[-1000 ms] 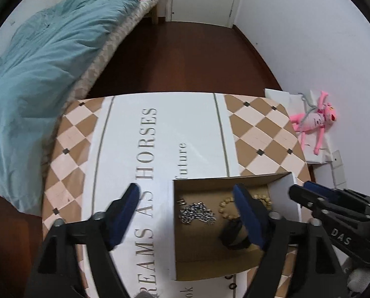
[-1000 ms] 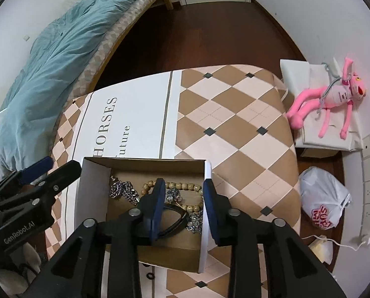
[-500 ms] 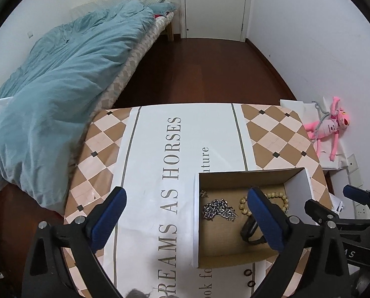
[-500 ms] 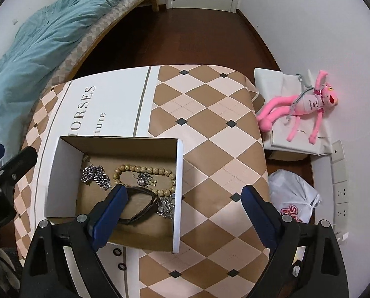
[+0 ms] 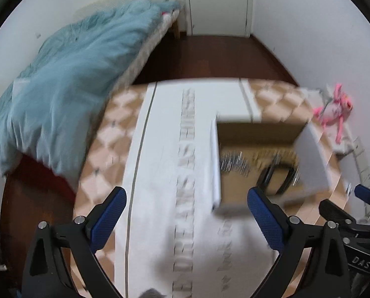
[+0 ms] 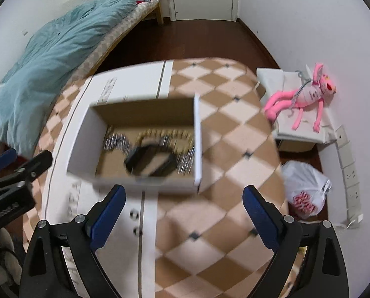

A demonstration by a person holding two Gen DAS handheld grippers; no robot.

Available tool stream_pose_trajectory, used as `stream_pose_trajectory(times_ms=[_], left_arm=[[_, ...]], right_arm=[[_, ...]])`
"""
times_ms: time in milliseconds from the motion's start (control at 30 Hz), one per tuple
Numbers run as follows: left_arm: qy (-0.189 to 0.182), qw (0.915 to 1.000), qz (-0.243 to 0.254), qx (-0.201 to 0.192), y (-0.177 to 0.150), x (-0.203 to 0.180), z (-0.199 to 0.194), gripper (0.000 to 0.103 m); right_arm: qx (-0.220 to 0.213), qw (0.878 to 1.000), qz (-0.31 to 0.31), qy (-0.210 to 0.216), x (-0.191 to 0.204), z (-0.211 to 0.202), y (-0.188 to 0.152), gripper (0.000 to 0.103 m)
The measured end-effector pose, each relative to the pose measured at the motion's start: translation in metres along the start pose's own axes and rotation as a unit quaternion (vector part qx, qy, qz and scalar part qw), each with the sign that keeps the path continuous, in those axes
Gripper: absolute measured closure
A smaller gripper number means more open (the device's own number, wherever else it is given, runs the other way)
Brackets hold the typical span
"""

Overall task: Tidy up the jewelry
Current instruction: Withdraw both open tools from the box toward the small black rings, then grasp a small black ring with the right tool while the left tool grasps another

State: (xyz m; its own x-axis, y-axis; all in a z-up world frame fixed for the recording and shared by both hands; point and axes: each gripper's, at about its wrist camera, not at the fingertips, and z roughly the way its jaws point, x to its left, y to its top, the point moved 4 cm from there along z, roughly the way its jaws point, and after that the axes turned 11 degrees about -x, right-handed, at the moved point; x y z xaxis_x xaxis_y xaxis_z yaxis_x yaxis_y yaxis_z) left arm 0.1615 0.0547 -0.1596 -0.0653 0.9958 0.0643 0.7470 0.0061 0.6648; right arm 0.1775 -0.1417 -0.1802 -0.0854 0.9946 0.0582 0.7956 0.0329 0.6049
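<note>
**Table and its load**

A table (image 6: 234,134) under a brown-and-cream checked cloth with a white lettered band carries an open cardboard box (image 6: 85,146) near its middle, right of the lettering. Small dark rings (image 6: 134,214) lie on the cloth just near of the box

- The jewelry in the cardboard box (image 6: 85,134) is smeared by motion blur in both views; the silver chain (image 6: 116,142) and bead bracelet (image 6: 168,134) show no detail.
- The tablecloth lettering (image 5: 186,173) is too blurred to read.
- The left gripper (image 6: 9,166) is cut off by the right view's edge.
</note>
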Motion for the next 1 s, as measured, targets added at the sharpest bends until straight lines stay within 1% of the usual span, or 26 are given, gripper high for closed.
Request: stream_pose_trajectory(times_ms=[100, 167, 200, 233, 300, 333, 433, 500, 533, 600, 633, 700, 767, 800, 833, 867, 1000], left_arm=[[-0.001, 0.9996, 0.009, 0.027, -0.034, 0.004, 0.012, 0.004], [0.001, 0.9992, 0.014, 0.038, -0.053, 0.007, 0.019, 0.004], [-0.002, 0.9989, 0.016, 0.044, -0.059, 0.008, 0.022, 0.004], [-0.003, 0.9987, 0.017, 0.048, -0.066, 0.009, 0.025, 0.004], [0.000, 0.9983, 0.022, 0.054, -0.075, 0.011, 0.029, 0.004], [0.000, 0.9982, 0.025, 0.055, -0.078, 0.012, 0.031, 0.004], [0.003, 0.9981, 0.027, 0.055, -0.084, 0.014, 0.034, 0.004], [0.003, 0.9981, 0.025, 0.056, -0.088, 0.016, 0.035, 0.004], [0.004, 0.9981, 0.025, 0.056, -0.089, 0.017, 0.035, 0.004], [0.005, 0.9980, 0.025, 0.057, -0.092, 0.020, 0.037, 0.004], [0.006, 0.9980, 0.024, 0.058, -0.093, 0.021, 0.038, 0.004], [0.006, 0.9980, 0.022, 0.059, -0.093, 0.023, 0.039, 0.004], [0.006, 0.9980, 0.020, 0.060, -0.094, 0.024, 0.040, 0.004], [0.006, 0.9980, 0.019, 0.060, -0.095, 0.025, 0.039, 0.004], [0.007, 0.9980, 0.019, 0.060, -0.095, 0.025, 0.039, 0.004], [0.007, 0.9980, 0.019, 0.060, -0.095, 0.024, 0.039, 0.004], [0.009, 0.9983, 0.023, 0.054, -0.091, 0.022, 0.038, 0.004]], right_arm=[[0.002, 1.000, -0.005, 0.009, 0.012, 0.004, -0.034, 0.007], [0.005, 1.000, -0.005, 0.018, 0.020, 0.009, -0.051, 0.012], [0.007, 1.000, -0.007, 0.019, 0.022, 0.012, -0.057, 0.019], [0.009, 1.000, -0.006, 0.021, 0.025, 0.015, -0.063, 0.024], [0.011, 1.000, -0.008, 0.024, 0.029, 0.022, -0.073, 0.028], [0.011, 1.000, -0.011, 0.025, 0.032, 0.024, -0.076, 0.031], [0.007, 0.999, -0.022, 0.027, 0.040, 0.031, -0.084, 0.037], [0.005, 0.999, -0.027, 0.026, 0.044, 0.033, -0.086, 0.043], [0.006, 0.999, -0.029, 0.025, 0.046, 0.035, -0.089, 0.048], [0.007, 0.999, -0.032, 0.026, 0.050, 0.039, -0.090, 0.053], [0.001, 0.999, -0.036, 0.024, 0.051, 0.039, -0.091, 0.057], [-0.003, 0.999, -0.040, 0.021, 0.053, 0.039, -0.090, 0.060], [-0.008, 0.999, -0.048, 0.014, 0.055, 0.040, -0.089, 0.066], [-0.010, 0.999, -0.051, 0.012, 0.057, 0.040, -0.089, 0.073], [-0.014, 0.998, -0.055, 0.012, 0.058, 0.039, -0.089, 0.082], [-0.017, 0.998, -0.060, 0.008, 0.058, 0.040, -0.089, 0.090], [-0.021, 0.997, -0.069, 0.011, 0.058, 0.039, -0.089, 0.090]])
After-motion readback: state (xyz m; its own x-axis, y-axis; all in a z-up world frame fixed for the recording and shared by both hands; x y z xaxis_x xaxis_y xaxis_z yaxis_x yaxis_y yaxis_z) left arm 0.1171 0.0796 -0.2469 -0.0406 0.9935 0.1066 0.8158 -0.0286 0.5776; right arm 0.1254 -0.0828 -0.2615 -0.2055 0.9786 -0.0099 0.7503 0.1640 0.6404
